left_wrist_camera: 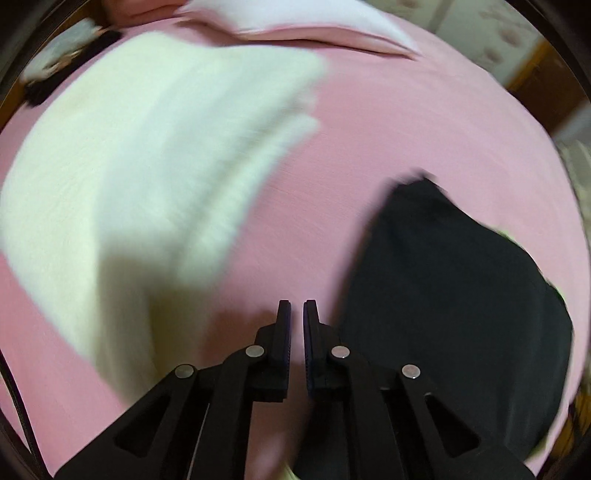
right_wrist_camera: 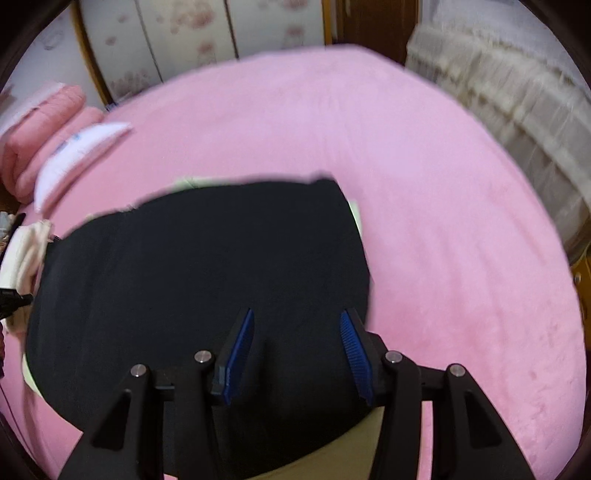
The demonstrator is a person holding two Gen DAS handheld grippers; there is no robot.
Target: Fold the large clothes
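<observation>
A folded black garment (right_wrist_camera: 207, 280) lies on the pink bed sheet (right_wrist_camera: 424, 221), with pale green cloth (right_wrist_camera: 354, 214) showing under its edges. My right gripper (right_wrist_camera: 297, 321) is open and empty, just above the black garment's near right part. In the left wrist view the black garment (left_wrist_camera: 454, 295) lies at the right. A large white garment (left_wrist_camera: 147, 166) lies spread at the left, blurred. My left gripper (left_wrist_camera: 297, 308) is shut with nothing between its fingers, over bare sheet (left_wrist_camera: 406, 129) between the two garments.
Folded pink bedding (right_wrist_camera: 40, 136) and a white pillow (right_wrist_camera: 74, 155) lie at the bed's far left. A cream lace cover (right_wrist_camera: 517, 122) hangs past the bed's right edge. A wardrobe with floral panels (right_wrist_camera: 207, 33) stands behind the bed.
</observation>
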